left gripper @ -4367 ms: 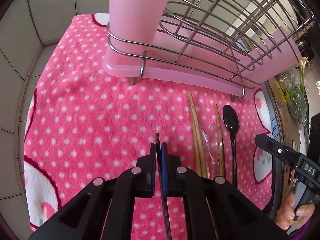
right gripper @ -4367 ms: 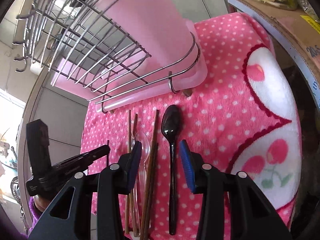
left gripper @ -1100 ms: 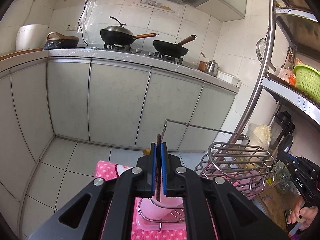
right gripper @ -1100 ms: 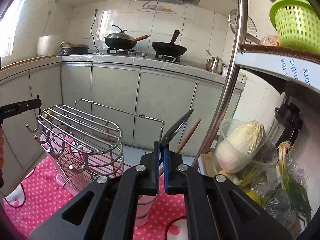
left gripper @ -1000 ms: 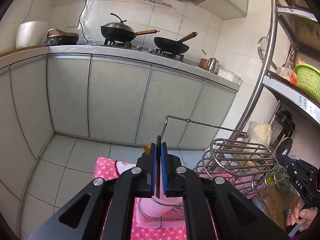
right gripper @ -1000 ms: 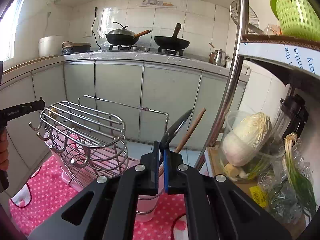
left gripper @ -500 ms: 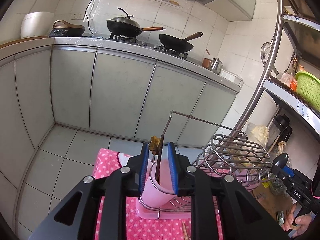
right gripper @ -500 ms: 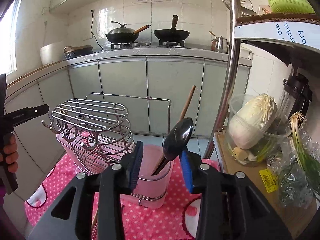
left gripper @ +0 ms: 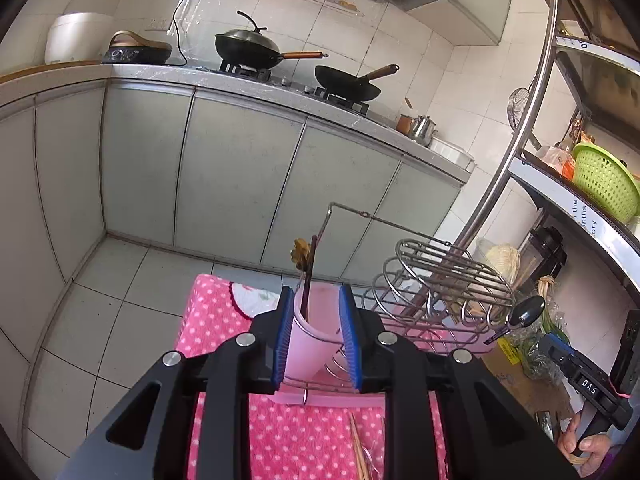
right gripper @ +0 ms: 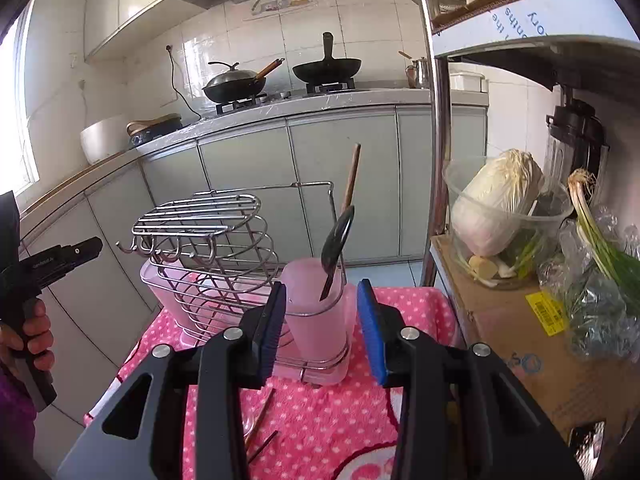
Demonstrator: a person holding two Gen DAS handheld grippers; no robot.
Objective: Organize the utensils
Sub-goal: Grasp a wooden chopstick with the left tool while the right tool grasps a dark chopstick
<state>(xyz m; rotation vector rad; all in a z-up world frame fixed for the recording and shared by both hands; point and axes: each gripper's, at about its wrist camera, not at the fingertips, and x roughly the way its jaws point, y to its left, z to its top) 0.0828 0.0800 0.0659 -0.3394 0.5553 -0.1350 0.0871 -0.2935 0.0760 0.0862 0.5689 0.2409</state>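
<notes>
1. A black spoon [right gripper: 338, 240] is stood bowl-up in the right pink cup [right gripper: 316, 300].
2. A dark chopstick [left gripper: 309, 276] is stood in the left pink cup [left gripper: 308, 336].
3. Wooden chopsticks [left gripper: 357, 446] are left flat on the cloth.

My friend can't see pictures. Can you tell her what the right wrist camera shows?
The open right gripper faces a pink cup holding a black spoon and a wooden chopstick, in a wire rack on a pink dotted cloth.

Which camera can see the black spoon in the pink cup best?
The right wrist view: the black spoon stands right in the middle, bowl up, inside the pink cup. The left wrist view shows only its small bowl far off to the right.
</notes>
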